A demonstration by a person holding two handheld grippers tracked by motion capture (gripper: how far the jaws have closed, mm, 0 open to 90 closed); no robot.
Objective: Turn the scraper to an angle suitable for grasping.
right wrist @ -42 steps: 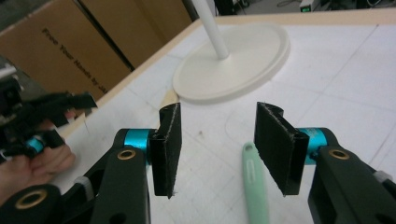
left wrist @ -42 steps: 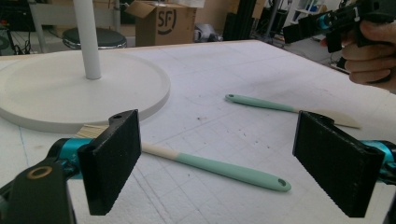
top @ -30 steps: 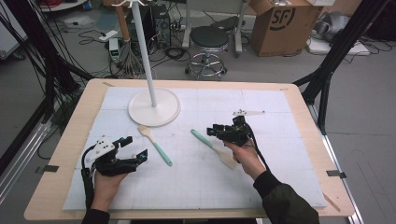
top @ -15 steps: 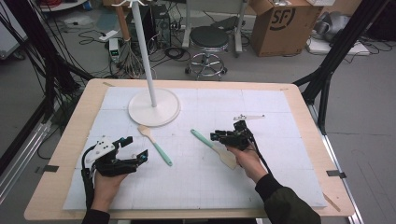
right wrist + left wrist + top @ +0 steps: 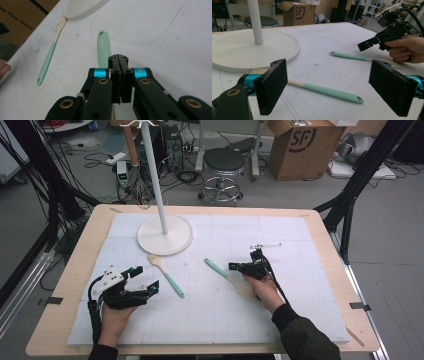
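Two spatulas with mint-green handles and wooden heads lie on the white mat. The left spatula [image 5: 167, 277] [image 5: 327, 91] [image 5: 48, 60] lies just ahead of my left gripper [image 5: 148, 281] [image 5: 333, 87], which rests open on the mat with nothing between its pads. The right spatula [image 5: 220, 271] [image 5: 348, 56] [image 5: 103, 50] runs under my right gripper [image 5: 235, 267] [image 5: 121, 61] [image 5: 372, 43]. Those jaws have just been closing and now stand shut, pad against pad, directly over the handle, with nothing visible between them. The hand covers part of that spatula's wooden head.
A white stand with a round base [image 5: 165, 236] [image 5: 249, 50] [image 5: 82, 8] and a tall pole [image 5: 155, 175] sits at the back left of the mat [image 5: 280, 315]. A wooden table rim [image 5: 65, 285] borders the mat. Beyond the table are a stool [image 5: 222, 167] and a cardboard box [image 5: 300, 145].
My right gripper has sunk toward the mat over the spatula handle and its jaws have come together. The left gripper and both spatulas have stayed put.
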